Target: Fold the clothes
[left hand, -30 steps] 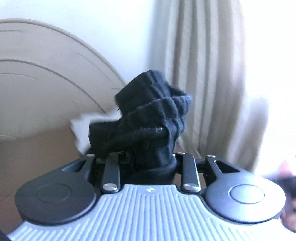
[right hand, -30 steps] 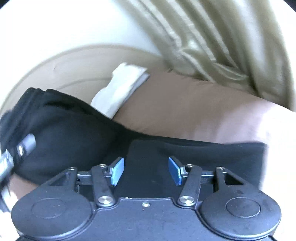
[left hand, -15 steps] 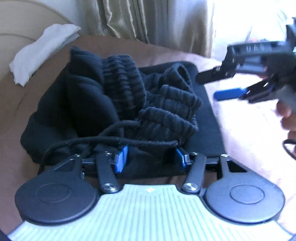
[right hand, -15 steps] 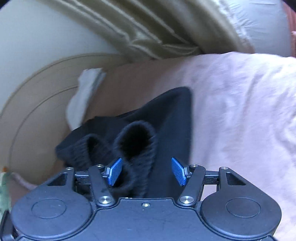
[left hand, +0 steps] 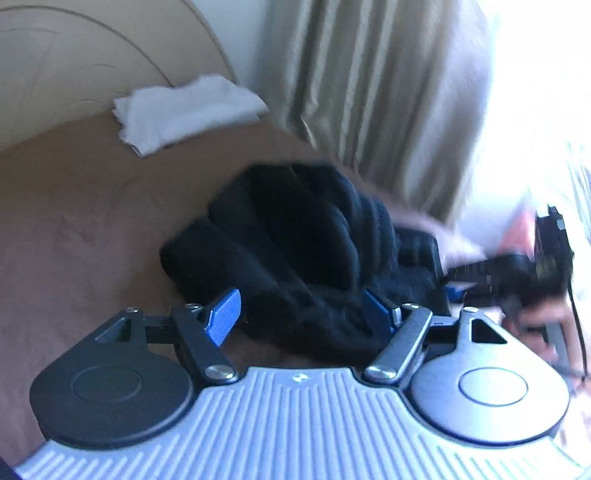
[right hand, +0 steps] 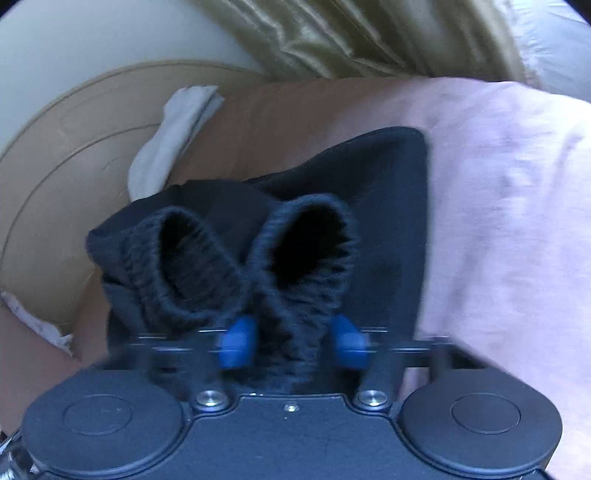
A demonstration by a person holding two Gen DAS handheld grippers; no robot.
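Note:
A black knit garment lies bunched on the bed. My left gripper sits low at its near edge, jaws opening. The left pad stands clear of the cloth and the bunched fabric reaches only the right pad. In the right wrist view the garment shows two ribbed cuffs, one to the left and one to the right. My right gripper is closing, its blurred blue pads pressing the sides of the right cuff. The right gripper also shows blurred at the far right of the left wrist view.
A folded white cloth lies by the curved beige headboard. Beige curtains hang behind the bed. Brown sheet spreads left of the garment, pink bedding to its right.
The left gripper let go of the lifted garment, opened wide and sank to the bed. The right gripper came down over the cuffs and its pads drew together on one.

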